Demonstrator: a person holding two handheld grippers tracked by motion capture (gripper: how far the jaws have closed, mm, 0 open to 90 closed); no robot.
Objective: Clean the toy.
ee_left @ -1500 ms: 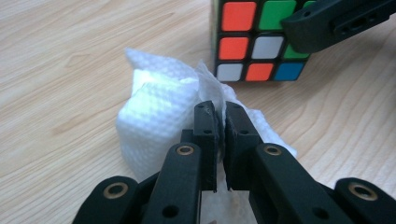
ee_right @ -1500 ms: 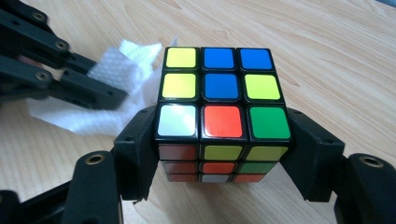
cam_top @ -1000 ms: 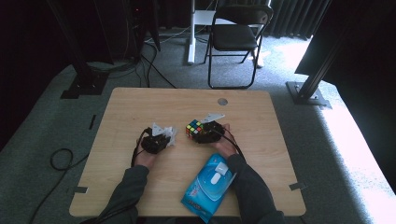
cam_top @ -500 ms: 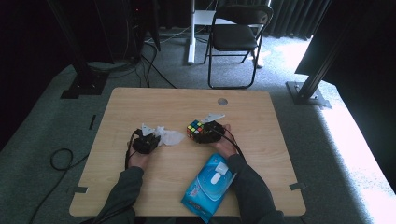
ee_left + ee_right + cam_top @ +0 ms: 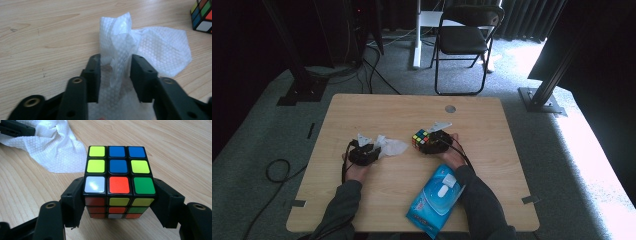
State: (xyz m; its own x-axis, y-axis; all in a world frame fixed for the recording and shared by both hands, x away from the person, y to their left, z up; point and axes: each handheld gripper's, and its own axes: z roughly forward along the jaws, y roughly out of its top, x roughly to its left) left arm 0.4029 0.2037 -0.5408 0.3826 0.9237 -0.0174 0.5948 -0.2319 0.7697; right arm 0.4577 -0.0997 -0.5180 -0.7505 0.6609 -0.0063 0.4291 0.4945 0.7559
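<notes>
While the right gripper (image 5: 119,202) clamped the puzzle cube (image 5: 119,180) on the table (image 5: 362,107), the left gripper (image 5: 115,75) pinched a wet wipe (image 5: 130,45) just beside it. Best approach judged: steady the cube, wipe one face at a time.

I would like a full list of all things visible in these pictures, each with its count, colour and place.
Puzzle cube: one, black with yellow, blue, white, orange and green stickers, on the table centre, between the right jaws.
Wipe: one, white, crumpled, on the table left of the cube, part of it between the left jaws.
Wipes pack: one, blue with a white lid, near edge of the table.
Table: one, light wood, middle of the room.
Folding chair: one, black, behind the table.
Cables: several, black, on the grey carpet at left.
Left tongs: one, black, shut on the wipe.
Right tongs: one, black, shut on the cube.
</notes>
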